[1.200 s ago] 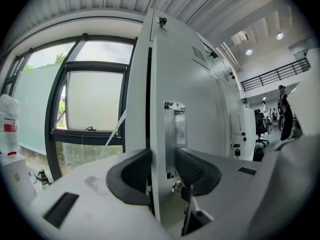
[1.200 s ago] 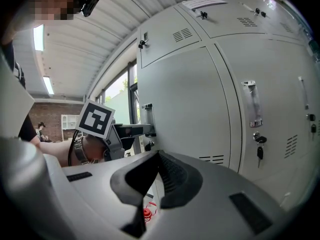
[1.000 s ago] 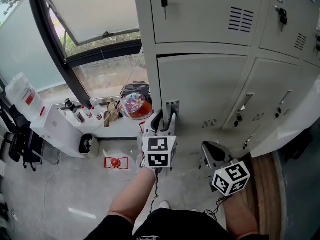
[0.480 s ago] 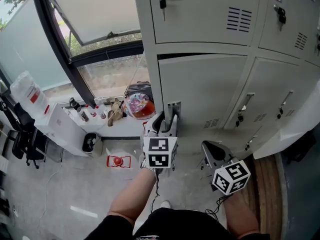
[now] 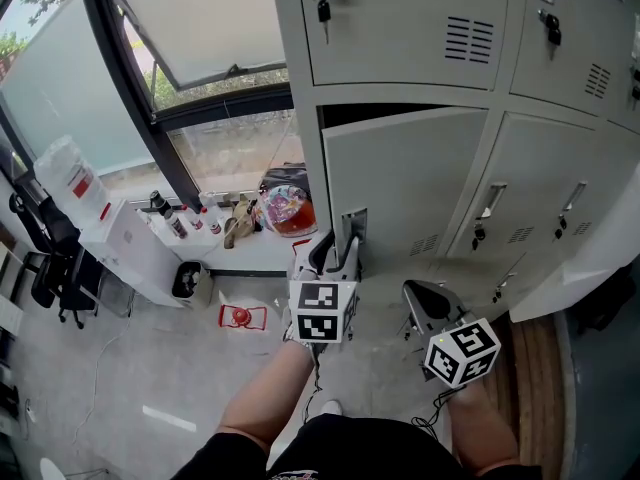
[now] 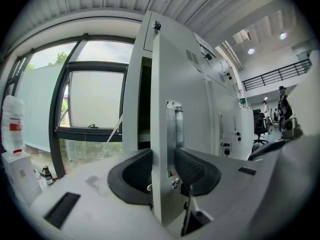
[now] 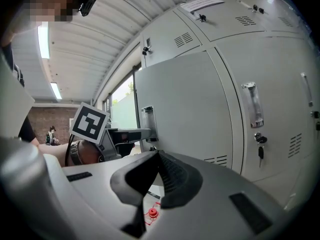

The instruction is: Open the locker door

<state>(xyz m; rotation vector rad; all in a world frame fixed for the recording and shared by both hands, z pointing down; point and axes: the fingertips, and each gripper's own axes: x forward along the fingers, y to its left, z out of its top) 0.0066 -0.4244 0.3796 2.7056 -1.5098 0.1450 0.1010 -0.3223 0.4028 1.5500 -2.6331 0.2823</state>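
Observation:
The grey lower-left locker door [image 5: 410, 178] stands slightly ajar, with a dark gap along its top edge. My left gripper [image 5: 338, 248] is shut on the door's free edge at the metal handle plate [image 5: 352, 223]. In the left gripper view the door edge [image 6: 161, 109] runs between the two black pads [image 6: 192, 169], with the handle plate [image 6: 175, 129] just above them. My right gripper [image 5: 418, 303] hangs low to the right, off the lockers, shut and holding nothing. The right gripper view shows the right gripper [image 7: 157, 156] with its pads together before the door [image 7: 190, 104].
Neighbouring lockers [image 5: 560, 198] with keys in their locks stand to the right and above [image 5: 400, 23]. At the left are a window [image 5: 200, 28], a low white shelf [image 5: 140, 248] with bottles, a bag [image 5: 285, 208], a small bin [image 5: 188, 283] and a red object [image 5: 240, 317] on the floor.
The locker door has swung outward a little with my left gripper on its edge, and the dark gap at its top has widened. The right gripper has barely moved.

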